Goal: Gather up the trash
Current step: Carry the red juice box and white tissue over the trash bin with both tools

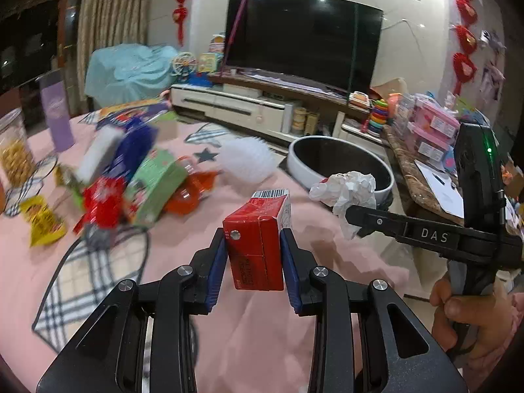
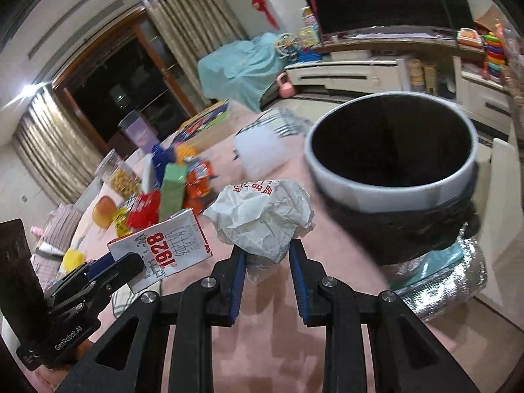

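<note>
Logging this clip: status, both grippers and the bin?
Left gripper clamps red carton. Right gripper clamps crumpled wrapper. Bin ahead, open, path clear.

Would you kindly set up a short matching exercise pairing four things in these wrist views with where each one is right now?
Things:
1. red carton
2. crumpled paper wrapper
3. trash bin
4. green box

Places:
A. lying in the pile of packets on the pink tablecloth
B. clamped in the right gripper
C. standing just beyond the table's edge
D. clamped in the left gripper

Pairs: 1-D, 2-B, 3-C, 4-A
</note>
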Available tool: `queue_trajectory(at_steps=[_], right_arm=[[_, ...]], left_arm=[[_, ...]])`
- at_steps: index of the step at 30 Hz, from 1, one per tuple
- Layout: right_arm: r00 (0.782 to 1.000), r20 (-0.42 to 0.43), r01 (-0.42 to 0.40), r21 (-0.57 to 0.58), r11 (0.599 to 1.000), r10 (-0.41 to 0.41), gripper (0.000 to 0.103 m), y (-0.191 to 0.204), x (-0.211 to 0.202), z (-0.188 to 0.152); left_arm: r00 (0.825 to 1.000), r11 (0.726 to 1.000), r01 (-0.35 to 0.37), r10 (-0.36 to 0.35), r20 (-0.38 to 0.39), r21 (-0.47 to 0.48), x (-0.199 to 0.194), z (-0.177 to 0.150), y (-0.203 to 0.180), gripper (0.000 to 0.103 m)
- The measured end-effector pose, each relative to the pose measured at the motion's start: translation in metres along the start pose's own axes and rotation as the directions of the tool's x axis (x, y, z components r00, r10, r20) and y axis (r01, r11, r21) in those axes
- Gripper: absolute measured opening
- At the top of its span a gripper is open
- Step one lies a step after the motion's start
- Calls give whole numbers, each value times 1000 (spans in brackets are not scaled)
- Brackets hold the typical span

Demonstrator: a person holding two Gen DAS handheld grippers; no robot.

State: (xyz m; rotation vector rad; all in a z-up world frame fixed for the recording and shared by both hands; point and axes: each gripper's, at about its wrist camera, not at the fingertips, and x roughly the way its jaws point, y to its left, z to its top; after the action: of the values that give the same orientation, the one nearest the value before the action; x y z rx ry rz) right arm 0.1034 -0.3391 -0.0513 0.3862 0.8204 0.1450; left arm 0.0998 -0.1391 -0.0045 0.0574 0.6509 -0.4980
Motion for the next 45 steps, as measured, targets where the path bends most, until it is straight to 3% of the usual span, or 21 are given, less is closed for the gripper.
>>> queue_trajectory(at_steps=[13,25,45], right_arm=[[996,44,71,64,995,-74,27,-49,-14,27],[992,36,120,88,989,-124,27,-80,-7,52],[986,-30,163,91,982,-161,31,-108,16,75]], left_arm=[[998,996,56,-58,17,71,37,39,-45,30],[995,992,102,-102,-3,75,76,68,-71,30],[991,988,115,-107,-75,104,123,80,-88,31]])
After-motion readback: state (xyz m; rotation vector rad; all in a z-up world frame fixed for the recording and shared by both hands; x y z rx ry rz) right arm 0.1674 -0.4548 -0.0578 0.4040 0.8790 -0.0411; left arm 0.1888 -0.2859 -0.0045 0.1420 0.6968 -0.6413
